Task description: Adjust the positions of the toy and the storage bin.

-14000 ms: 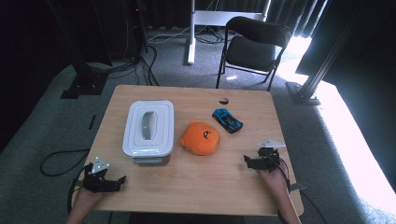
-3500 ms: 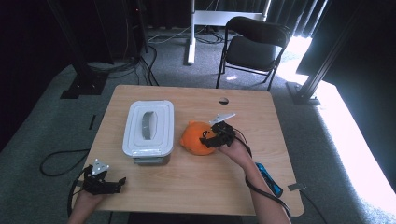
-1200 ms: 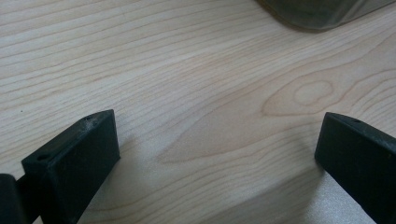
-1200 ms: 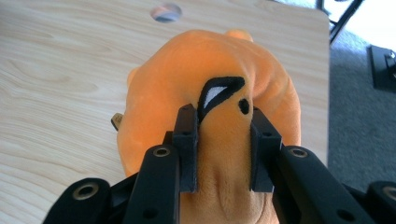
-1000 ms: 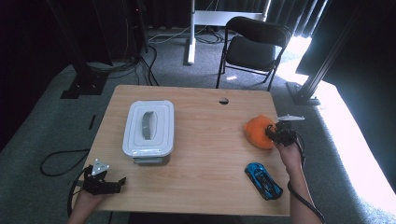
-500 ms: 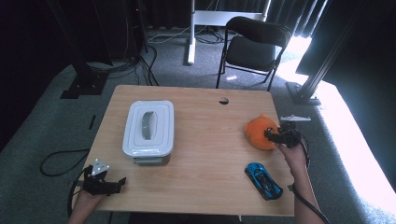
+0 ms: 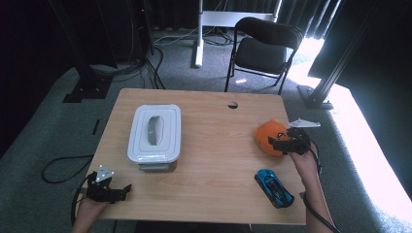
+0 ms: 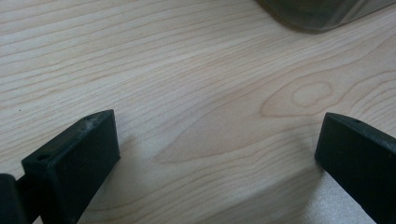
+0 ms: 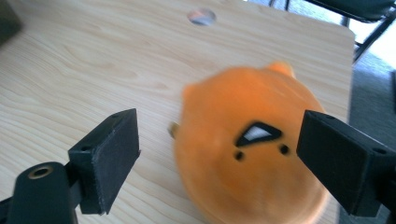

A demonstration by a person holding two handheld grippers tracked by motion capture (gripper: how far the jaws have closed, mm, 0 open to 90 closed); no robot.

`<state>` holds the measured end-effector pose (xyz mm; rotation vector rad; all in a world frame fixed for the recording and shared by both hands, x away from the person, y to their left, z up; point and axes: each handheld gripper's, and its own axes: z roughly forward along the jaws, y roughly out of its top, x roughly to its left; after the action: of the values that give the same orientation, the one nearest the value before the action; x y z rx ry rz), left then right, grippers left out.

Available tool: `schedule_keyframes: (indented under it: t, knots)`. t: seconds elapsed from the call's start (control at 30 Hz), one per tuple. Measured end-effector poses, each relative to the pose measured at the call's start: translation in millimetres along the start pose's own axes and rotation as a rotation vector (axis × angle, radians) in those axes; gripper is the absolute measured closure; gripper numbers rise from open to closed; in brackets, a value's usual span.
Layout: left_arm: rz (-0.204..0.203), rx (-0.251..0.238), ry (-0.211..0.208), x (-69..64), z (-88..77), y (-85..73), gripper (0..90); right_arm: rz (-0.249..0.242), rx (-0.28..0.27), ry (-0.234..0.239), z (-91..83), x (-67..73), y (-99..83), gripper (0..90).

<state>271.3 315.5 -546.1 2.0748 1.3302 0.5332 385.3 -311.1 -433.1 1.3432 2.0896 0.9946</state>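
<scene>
The orange plush toy [image 7: 270, 137] lies on the wooden table [image 7: 214, 160] near its right edge, directly ahead of the right gripper [image 7: 286, 143] and partly between its two black jaws. In the right gripper view the orange plush toy [image 9: 252, 149] sits a little blurred between the jaws, its small black-and-white face markings turned up toward the camera; the jaws stand wide on either side and have just been opening, with a gap between each pad and the plush, so the right gripper [image 9: 219, 161] has hold of nothing. Behind that gripper, toward the person's side of the table, a blue toy car [image 7: 274, 187] lies flat, well apart from the plush. Far off to that gripper's left a white lidded container [image 7: 155, 136] rests on the table. The left gripper [image 7: 111, 191] sits at the near left corner of the table, in front of and near the container. In the left gripper view its jaws are spread wide over bare wood, nothing between them, and a corner of the container shows beyond them at the top of the view.
</scene>
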Motion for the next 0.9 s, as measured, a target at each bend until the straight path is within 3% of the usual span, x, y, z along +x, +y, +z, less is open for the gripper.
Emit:
schedule_keyframes:
  t: [0.13, 0.27, 0.47, 0.63, 0.73, 0.9]
  knots:
    - [0.016, 0.006, -0.024, 0.1, -1.0, 1.4, 0.2, 0.008, -0.044, 0.024, -2.8, 10.2, 7.3, 12.8]
    - [0.001, 0.003, -0.015, 2.8, -2.0, 1.7, 0.2, -0.021, -0.047, 0.047, 0.0, 22.2, 11.8, 12.8]
    - [0.002, 0.011, -0.004, 7.0, -2.8, 2.8, 0.2, -0.075, -0.025, 0.104, 16.3, 51.0, 16.5, 12.8]
    - [-0.012, -0.001, -0.005, 9.9, -2.3, 4.9, 0.2, -0.090, -0.022, 0.141, 30.0, 69.8, 18.5, 12.8]
    - [-0.016, 0.000, 0.012, 14.4, 0.7, 9.3, 0.2, -0.124, -0.003, 0.189, 49.9, 93.6, 19.4, 12.8]
    - [-0.026, -0.009, 0.031, 20.4, 4.2, 15.8, 0.1, -0.131, 0.015, 0.224, 73.9, 114.7, 19.5, 12.8]
